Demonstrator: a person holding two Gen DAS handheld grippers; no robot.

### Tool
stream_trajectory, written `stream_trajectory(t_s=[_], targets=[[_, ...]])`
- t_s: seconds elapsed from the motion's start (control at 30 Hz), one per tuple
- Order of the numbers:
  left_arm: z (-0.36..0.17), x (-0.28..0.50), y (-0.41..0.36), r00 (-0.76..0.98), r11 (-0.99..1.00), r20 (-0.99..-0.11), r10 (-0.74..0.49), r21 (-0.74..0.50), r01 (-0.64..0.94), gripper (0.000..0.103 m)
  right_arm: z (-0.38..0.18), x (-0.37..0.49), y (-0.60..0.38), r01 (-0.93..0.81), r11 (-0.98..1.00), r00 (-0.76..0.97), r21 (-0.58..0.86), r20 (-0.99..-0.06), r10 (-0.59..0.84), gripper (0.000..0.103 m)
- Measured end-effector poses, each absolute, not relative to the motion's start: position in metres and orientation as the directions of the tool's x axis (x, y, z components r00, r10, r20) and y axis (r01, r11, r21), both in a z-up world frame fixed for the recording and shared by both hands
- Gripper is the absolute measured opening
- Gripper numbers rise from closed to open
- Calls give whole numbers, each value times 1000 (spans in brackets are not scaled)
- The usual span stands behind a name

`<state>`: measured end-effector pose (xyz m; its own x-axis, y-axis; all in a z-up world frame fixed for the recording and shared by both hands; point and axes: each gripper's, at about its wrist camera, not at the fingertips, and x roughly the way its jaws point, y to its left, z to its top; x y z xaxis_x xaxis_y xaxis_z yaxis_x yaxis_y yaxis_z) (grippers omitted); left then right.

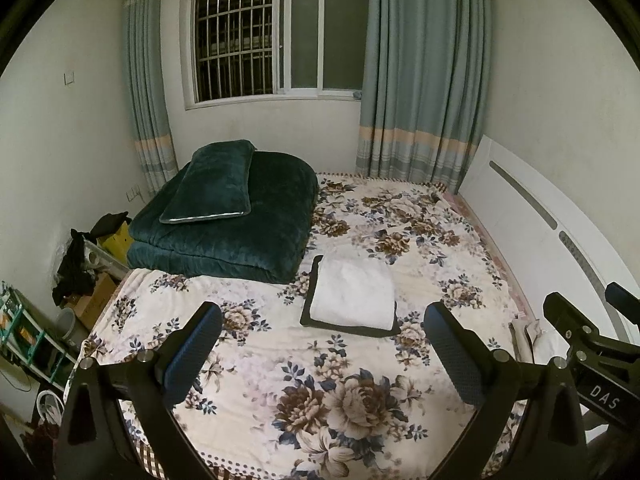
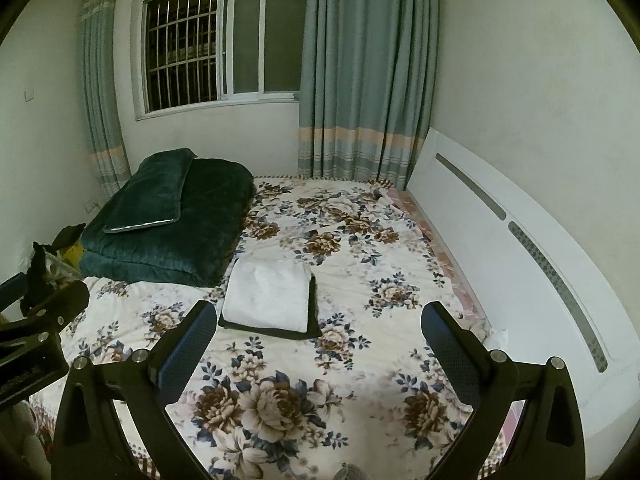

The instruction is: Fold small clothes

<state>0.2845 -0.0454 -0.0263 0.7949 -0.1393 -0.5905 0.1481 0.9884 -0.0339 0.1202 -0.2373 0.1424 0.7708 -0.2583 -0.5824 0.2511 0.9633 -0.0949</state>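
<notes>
A folded white garment (image 1: 352, 296) lies on top of a folded black garment (image 1: 310, 308) in the middle of the floral bed. Both also show in the right wrist view, the white garment (image 2: 266, 298) over the black garment (image 2: 314, 320). My left gripper (image 1: 322, 340) is open and empty, held above the bed just short of the stack. My right gripper (image 2: 318, 340) is open and empty, with the stack beyond its left finger. The right gripper's body shows at the right edge of the left wrist view (image 1: 592, 344).
A folded dark green quilt (image 1: 240, 224) with a green pillow (image 1: 212, 180) on it sits at the bed's far left. The white headboard (image 2: 500, 240) runs along the right. Boxes, dark clothes and a shelf (image 1: 80, 276) crowd the floor at left. Window and curtains stand behind.
</notes>
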Motion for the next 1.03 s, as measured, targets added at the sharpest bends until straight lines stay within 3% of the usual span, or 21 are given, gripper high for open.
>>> stream_trajectory(t_s=[1.03], targets=[[-12, 292, -48, 807, 991, -578, -125, -27, 135, 103, 144, 120, -230, 249, 964, 777, -90, -577, -254, 103]])
